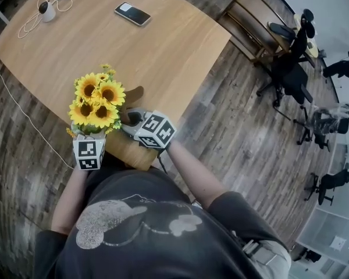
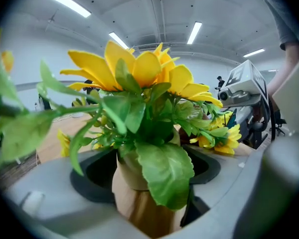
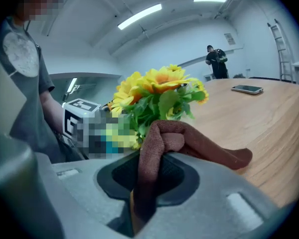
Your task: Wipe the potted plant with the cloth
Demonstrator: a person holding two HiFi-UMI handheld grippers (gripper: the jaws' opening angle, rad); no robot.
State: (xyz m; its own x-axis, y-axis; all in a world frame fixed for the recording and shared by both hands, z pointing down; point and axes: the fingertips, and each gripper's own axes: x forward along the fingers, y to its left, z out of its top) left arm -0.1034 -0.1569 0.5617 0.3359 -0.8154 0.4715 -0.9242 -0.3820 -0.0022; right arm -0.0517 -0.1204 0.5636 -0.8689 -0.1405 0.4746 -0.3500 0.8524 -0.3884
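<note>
Brown cloth point(image 3: 162, 143) is clamped in the right gripper point(image 3: 148, 183), whose fingers point(image 3: 184, 176) are drawn narrow on a fold of it. A bunched end stands up past them, and a loose tail lies out on the wooden surface point(image 1: 163, 45).

The potted plant point(image 1: 96, 103), a bunch of yellow sunflowers with green leaves, stands close to the near edge of the surface, toward its left side. Its pot point(image 2: 137, 203) is taken between the fingers point(image 2: 92, 176) of the left gripper point(image 2: 150, 183), which are set wide and appear to press on both sides of it, so the plant is judged to be steadied for wiping.

The getting-ready part of the task is thus judged done: the cloth is picked up and the plant is secured. The bunched end of the cloth is brought up just beside the foliage on the plant's right. Whether it touches a leaf cannot be told from any view. No leaf or petal can be read as already wiped, so the wiping itself is taken as barely begun or yet to come, with the leaves, the flowers and the pot all left to do.

Both grippers are held out over the near edge, pointed away from the person and tipped somewhat downward. The left forearm is brought in straight beneath the flowers. The right forearm is angled inward from the person's right, so that this gripper sits just beside the plant.
</note>
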